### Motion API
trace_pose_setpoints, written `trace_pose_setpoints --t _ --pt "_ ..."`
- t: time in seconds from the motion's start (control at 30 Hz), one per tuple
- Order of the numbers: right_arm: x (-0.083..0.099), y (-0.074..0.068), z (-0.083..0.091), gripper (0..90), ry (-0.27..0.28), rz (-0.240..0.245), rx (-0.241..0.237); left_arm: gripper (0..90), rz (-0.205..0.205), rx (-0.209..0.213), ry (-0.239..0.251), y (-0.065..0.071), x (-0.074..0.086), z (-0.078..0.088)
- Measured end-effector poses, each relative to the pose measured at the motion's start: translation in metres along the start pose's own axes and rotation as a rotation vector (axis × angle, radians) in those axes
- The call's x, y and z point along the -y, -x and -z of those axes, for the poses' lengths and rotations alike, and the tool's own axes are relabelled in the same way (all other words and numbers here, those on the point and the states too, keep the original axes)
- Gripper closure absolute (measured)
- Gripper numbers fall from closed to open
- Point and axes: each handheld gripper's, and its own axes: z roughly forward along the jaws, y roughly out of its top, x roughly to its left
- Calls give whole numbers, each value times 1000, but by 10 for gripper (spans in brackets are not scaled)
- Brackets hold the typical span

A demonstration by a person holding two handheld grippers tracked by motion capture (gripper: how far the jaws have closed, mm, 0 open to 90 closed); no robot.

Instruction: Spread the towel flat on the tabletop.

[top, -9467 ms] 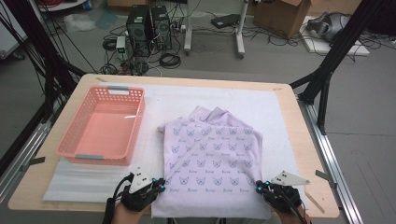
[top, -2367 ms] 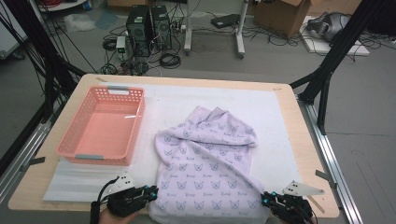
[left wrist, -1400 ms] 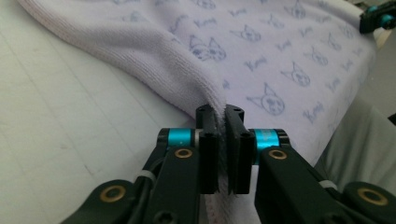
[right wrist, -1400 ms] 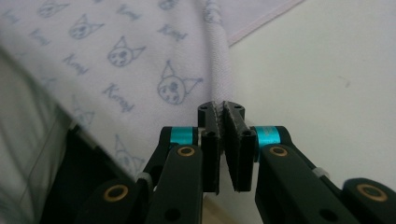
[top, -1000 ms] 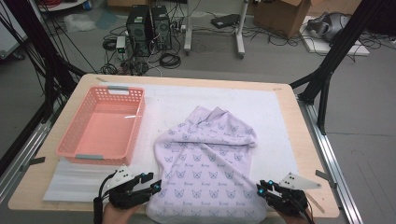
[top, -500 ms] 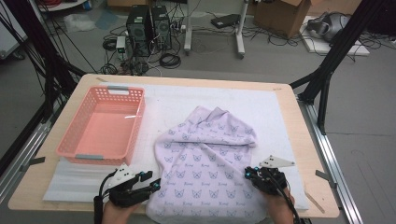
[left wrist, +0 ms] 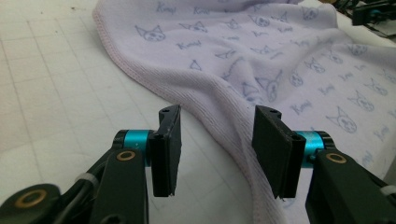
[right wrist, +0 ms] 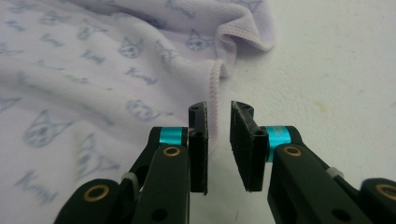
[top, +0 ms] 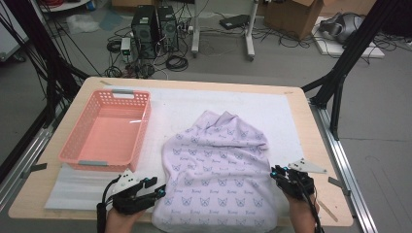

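High view: lilac cloth [top: 221, 174] spread over white mat [top: 272, 109] on pale wooden tabletop [top: 311, 121], printed with small blue cat faces, crumpled and folded at its 12 o'clock end. Coral plastic basket [top: 104, 133] with latticed walls at 9 o'clock of the cloth, well apart. Left gripper [top: 158, 190] at the cloth's 8 o'clock edge, right gripper [top: 278, 172] at its 3 o'clock edge, each in a hand entering from 6 o'clock.

Left gripper view, closer: ribbed knit weave and a stitched pinkish hem, invisible from above; faint grid lines on the mat. Left gripper [left wrist: 217, 140] with fingers [left wrist: 168, 149] parted wide, a raised fold of hem rising between them, pads not pressing.

Right gripper view: right gripper [right wrist: 218, 140] with fingers [right wrist: 198, 147] parted narrowly, having just opened a little, hem edge running up into the gap at 12 o'clock, no clamp visible. Curled corner of cloth [right wrist: 116, 84] at 1 o'clock, mat beside it speckled.
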Motion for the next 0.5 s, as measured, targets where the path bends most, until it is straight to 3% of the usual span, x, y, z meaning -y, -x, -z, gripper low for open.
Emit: trace_pose_setpoints --t 0.1,0.2,0.33,0.4,0.43,0.5 --pt "5 -1 13 741 22 13 -30 562 4 -20 -18 -2 -6 -5" --pt "10 -4 22 739 24 18 -46 587 -2 -60 -77 -3 -14 -19" --pt "14 -7 27 727 29 23 -61 553 -2 -66 -124 0 -25 -38" --pt "14 -7 27 707 26 24 -66 541 -27 -76 -152 4 -26 -48" --pt "15 -7 27 691 24 19 -67 539 -59 -99 -147 8 -25 -50" --pt "16 -5 26 652 18 0 -71 654 -120 -156 -147 13 -24 -52"
